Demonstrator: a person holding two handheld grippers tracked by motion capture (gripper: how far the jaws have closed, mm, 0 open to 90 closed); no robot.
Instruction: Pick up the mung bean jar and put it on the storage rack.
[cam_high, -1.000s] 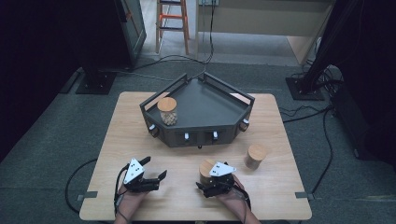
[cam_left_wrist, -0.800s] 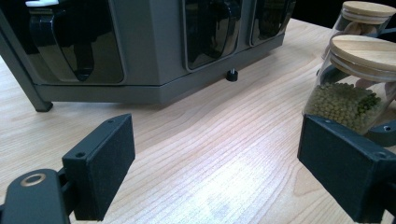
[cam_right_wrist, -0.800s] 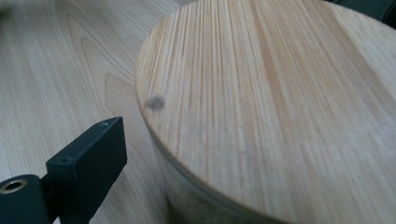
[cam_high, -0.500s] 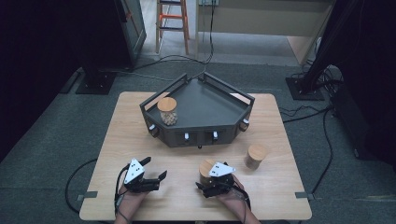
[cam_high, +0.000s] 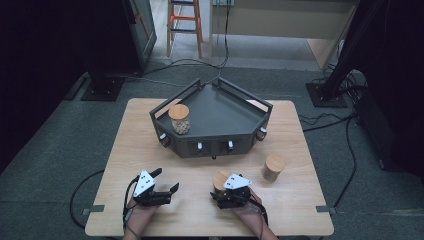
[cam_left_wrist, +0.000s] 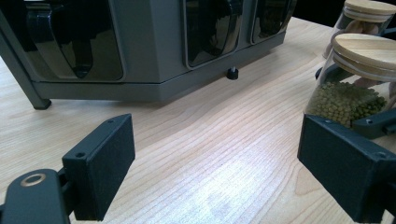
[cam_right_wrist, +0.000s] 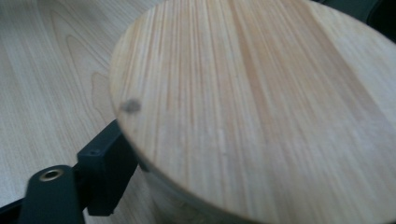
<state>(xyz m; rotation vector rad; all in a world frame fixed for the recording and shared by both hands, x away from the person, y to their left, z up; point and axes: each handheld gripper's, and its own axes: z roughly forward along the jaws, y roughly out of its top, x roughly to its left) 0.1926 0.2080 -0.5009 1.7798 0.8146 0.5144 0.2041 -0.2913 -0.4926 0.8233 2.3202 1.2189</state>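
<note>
Three glass jars with wooden lids stand about one dark grey angular tray (cam_high: 235, 117), the landmark at the far middle of the pale wood desk (cam_high: 125, 150). Jar with pale contents (cam_high: 179, 119): inside the tray, at its left corner, upright. Second lidded jar (cam_high: 273, 167): on the desk, just off the tray's near right corner, upright and free. Jar of green peas (cam_high: 219, 181): on the desk in front of the tray's near face, a little right of its middle, upright; in the left gripper view it appears at the right edge (cam_left_wrist: 353, 74), green peas visible through the glass. Right tongs (cam_high: 226, 196): set about the pea jar from the near side, jaws just closed inward, with the jar between them; in the right gripper view the jar's wooden lid (cam_right_wrist: 261, 102) rises over the jaws and one black pad (cam_right_wrist: 108, 173) lies against the glass under the lid's rim, so the jar is gripped. Left tongs (cam_high: 166, 181): on the desk in front of the tray's near left corner, jaws spread wide with bare wood between them, holding nothing (cam_left_wrist: 212, 170). Tray front: small knobs (cam_high: 199, 146) along the near face.
</note>
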